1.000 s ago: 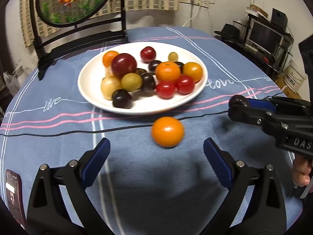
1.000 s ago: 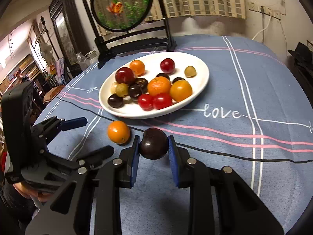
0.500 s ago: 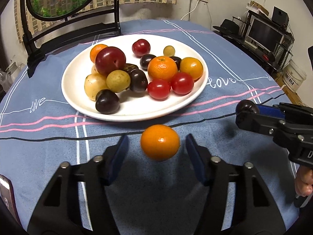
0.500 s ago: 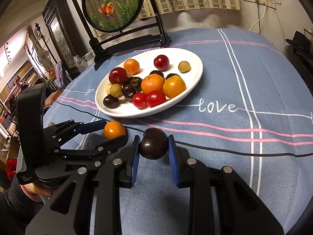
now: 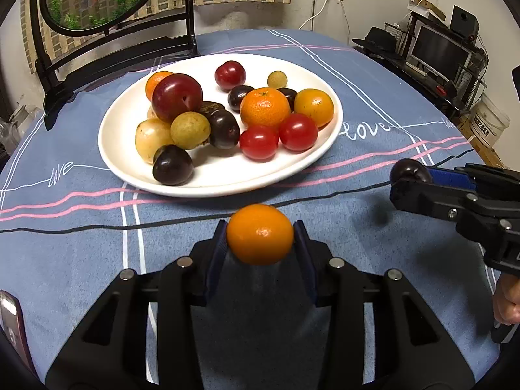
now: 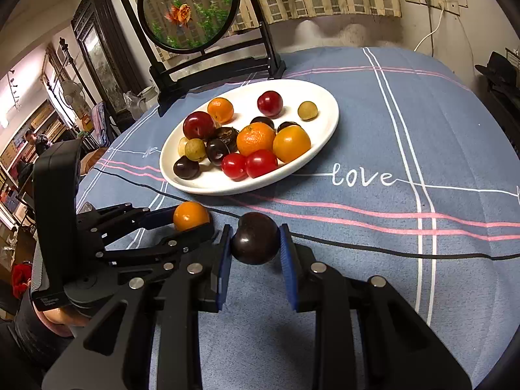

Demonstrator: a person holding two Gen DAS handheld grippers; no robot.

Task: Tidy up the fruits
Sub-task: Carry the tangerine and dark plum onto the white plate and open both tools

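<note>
Pinching an orange [image 5: 260,234] between its blue pads, your left gripper [image 5: 260,237] sits just short of the white plate [image 5: 130,162], whose near rim lies at 12 o'clock from the fruit. Your right gripper [image 6: 255,243] is clenched on a dark plum [image 6: 255,242], with the same plate [image 6: 325,120] ahead of it at about 11 o'clock. From the left camera, the plum [image 5: 408,169] and the right gripper [image 5: 414,180] show at 3 o'clock, well apart from the orange; from the right camera, the orange [image 6: 191,216] and the left gripper [image 6: 191,219] sit at 9 o'clock, just beside the plum. The plate holds a heap of fruit: a tangerine [image 5: 265,107], two red tomatoes [image 5: 279,138] touching each other at its 6 o'clock side, and a big red plum [image 5: 177,97] toward 10 o'clock. Everything rests on a blue tablecloth [image 5: 373,243] with pink stripes. Beyond the plate, at 11 o'clock, stands a round goldfish screen [image 6: 188,9] on a black stand.
</note>
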